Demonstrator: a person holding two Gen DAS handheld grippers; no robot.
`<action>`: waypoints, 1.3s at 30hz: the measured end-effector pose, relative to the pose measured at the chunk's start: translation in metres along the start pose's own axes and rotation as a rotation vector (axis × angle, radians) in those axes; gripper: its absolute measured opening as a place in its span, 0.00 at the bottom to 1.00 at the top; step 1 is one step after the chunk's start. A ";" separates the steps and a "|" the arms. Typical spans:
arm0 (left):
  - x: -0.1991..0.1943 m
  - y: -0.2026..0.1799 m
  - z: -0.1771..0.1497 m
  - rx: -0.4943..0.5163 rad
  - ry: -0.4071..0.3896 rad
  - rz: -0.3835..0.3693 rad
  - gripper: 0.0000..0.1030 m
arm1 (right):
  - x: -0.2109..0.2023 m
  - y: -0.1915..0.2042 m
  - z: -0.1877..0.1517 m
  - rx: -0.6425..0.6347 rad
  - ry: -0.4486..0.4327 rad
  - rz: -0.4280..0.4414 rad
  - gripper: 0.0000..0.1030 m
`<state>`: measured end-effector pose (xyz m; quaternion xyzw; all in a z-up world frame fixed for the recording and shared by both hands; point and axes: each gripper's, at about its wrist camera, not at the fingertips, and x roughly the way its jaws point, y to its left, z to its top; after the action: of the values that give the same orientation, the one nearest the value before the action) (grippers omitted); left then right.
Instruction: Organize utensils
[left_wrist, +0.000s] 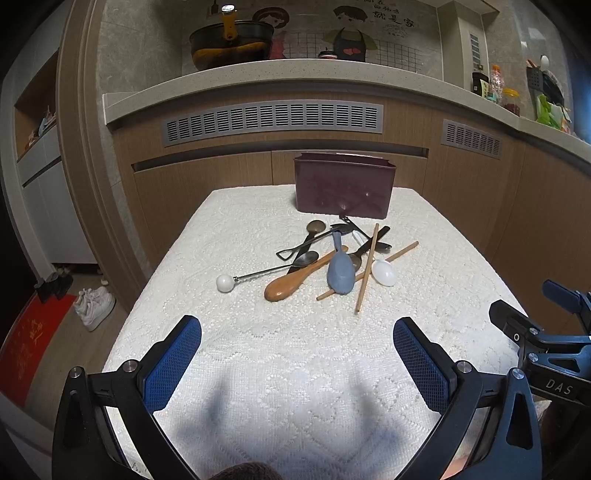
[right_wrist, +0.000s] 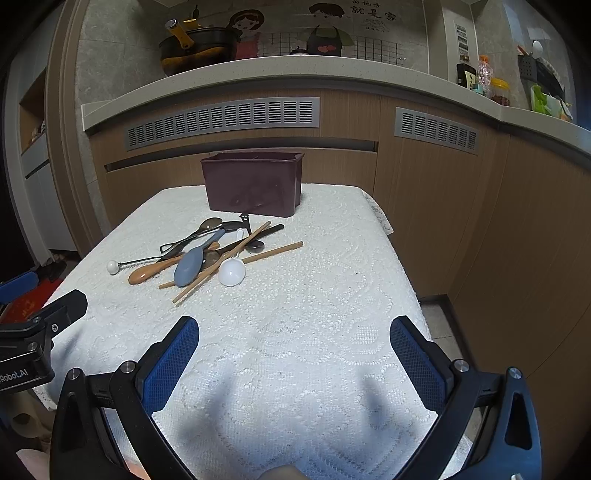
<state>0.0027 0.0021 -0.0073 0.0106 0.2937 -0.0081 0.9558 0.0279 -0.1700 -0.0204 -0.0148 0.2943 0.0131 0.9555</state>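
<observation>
Right wrist view: maroon bin (right_wrist: 253, 184), contents unseen; both hand-held grippers (right_wrist: 294, 345) spread apart.

The cloth (left_wrist: 295, 354) is white with a raised lace pattern, and the bin (left_wrist: 344, 186) on it is dark maroon. Among the utensils lie a grey-blue spoon (left_wrist: 340, 271), a white spoon (left_wrist: 384, 272), a brown wooden spoon (left_wrist: 291, 285), 2 tan chopsticks (left_wrist: 366, 269) and a white-balled metal handle (left_wrist: 226, 283). Both grippers have blue textured pads (left_wrist: 173, 365) on black frames.
</observation>
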 end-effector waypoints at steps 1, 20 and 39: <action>0.000 0.000 0.000 0.000 0.001 0.002 1.00 | 0.000 0.000 0.000 0.001 0.002 0.000 1.00; 0.000 0.000 -0.002 -0.001 0.008 0.001 1.00 | 0.001 0.000 0.000 0.001 0.002 0.000 1.00; 0.001 0.000 -0.002 0.000 0.011 0.000 1.00 | 0.002 -0.001 0.000 0.000 0.003 0.001 1.00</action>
<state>0.0022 0.0017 -0.0099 0.0108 0.2991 -0.0080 0.9541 0.0292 -0.1705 -0.0217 -0.0145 0.2958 0.0133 0.9550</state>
